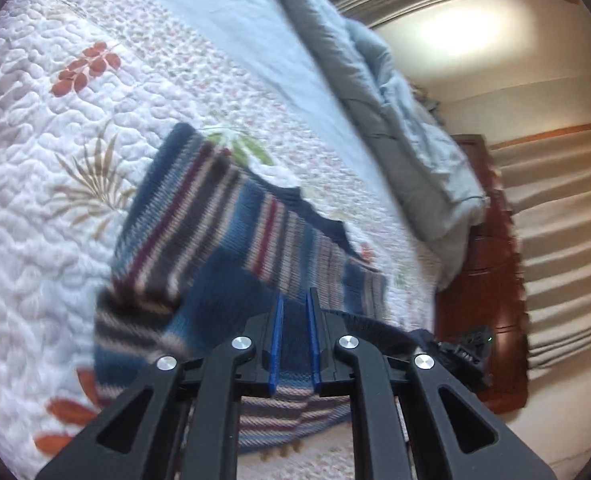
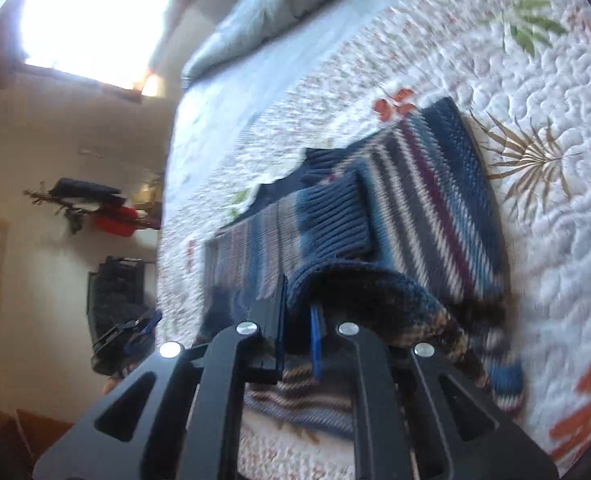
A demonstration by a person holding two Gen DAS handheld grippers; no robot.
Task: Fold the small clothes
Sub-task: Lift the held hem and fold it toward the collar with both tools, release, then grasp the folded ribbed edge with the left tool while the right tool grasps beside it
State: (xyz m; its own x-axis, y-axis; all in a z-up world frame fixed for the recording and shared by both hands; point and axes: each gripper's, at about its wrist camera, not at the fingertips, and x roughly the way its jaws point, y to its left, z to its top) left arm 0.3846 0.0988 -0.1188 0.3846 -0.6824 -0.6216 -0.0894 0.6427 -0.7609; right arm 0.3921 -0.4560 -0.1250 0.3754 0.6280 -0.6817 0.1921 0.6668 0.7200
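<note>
A knitted sweater (image 1: 215,216) striped in blue, navy, maroon and cream lies on the bed, with a sleeve folded across its body (image 2: 335,216). My left gripper (image 1: 295,300) is shut on the sweater's near edge, and blue knit shows between its blue pads (image 1: 276,344). The lifted hem runs off to the right from there. My right gripper (image 2: 299,300) is shut on the same edge of the sweater (image 2: 435,200). The raised fabric curls over the right gripper's right finger and hides the tip. Both views are blurred.
The bed carries a white quilted cover (image 1: 55,160) printed with leaves (image 2: 535,152). A crumpled pale blue duvet (image 1: 395,100) lies along the far side. A red-brown wooden cabinet (image 1: 483,260) and a pleated curtain (image 1: 567,220) stand beyond the bed. A bright window (image 2: 87,12) is at the upper left.
</note>
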